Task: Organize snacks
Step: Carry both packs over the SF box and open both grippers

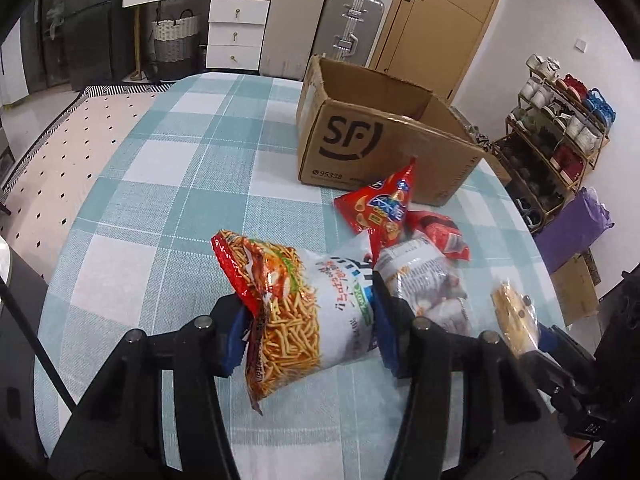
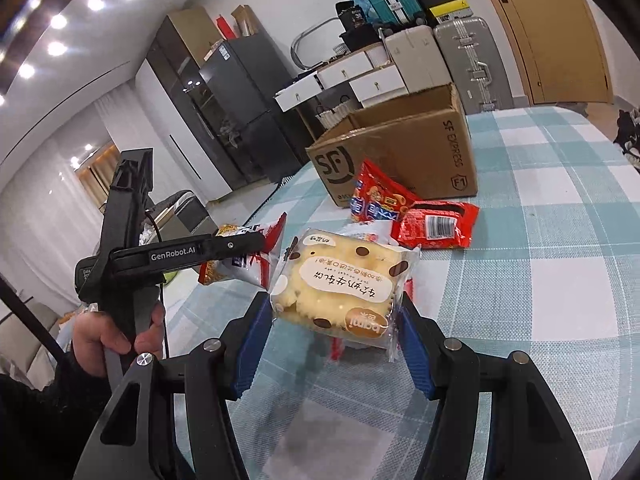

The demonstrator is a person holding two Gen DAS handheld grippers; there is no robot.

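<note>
My left gripper point(image 1: 310, 316) is shut on a snack-noodle bag point(image 1: 288, 312), red and white, held up off the checked tablecloth point(image 1: 180, 160). The right wrist view shows that gripper point(image 2: 240, 244) from the side, pinching the bag point(image 2: 240, 268). My right gripper point(image 2: 334, 320) is shut on a clear-wrapped yellow cake point(image 2: 340, 284), lifted above the table. An open cardboard SF box point(image 1: 360, 136) stands behind the snacks. In front of it lie a red chip bag point(image 1: 376, 204), a red packet point(image 2: 436, 226) and a silver-white packet point(image 1: 424, 276).
A shoe rack point(image 1: 560, 136) and a purple bag point(image 1: 576, 224) stand off the table's right side. White drawers point(image 1: 236, 32) and suitcases point(image 1: 348, 28) line the far wall. A person's hand point(image 2: 100, 332) grips the left tool's handle.
</note>
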